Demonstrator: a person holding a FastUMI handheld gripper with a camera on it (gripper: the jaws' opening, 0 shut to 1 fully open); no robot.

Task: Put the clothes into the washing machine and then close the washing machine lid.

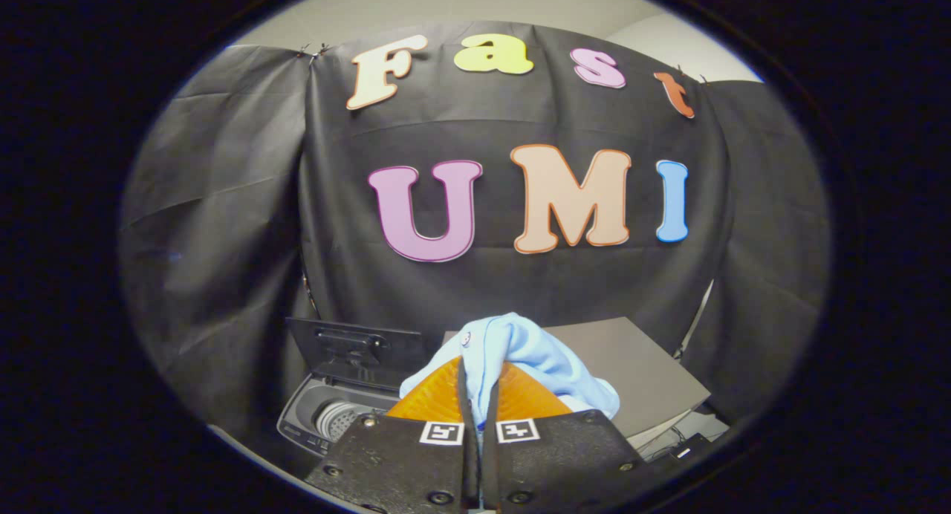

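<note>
Behind tool (479,395) pinching light-blue garment (520,347), half-hidden open washing machine (327,417).

Grey table (639,365) beside the open washing machine (334,417); cables (680,443) at its near edge.

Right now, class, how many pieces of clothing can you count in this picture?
1. A light blue garment is pinched between the gripper fingers, held above and to the right of the open washing machine. More clothes may be hidden inside its drum or behind the fingers.

Light blue garment (520,350) and gripper (479,395) hide half the washing machine (327,417)
</note>
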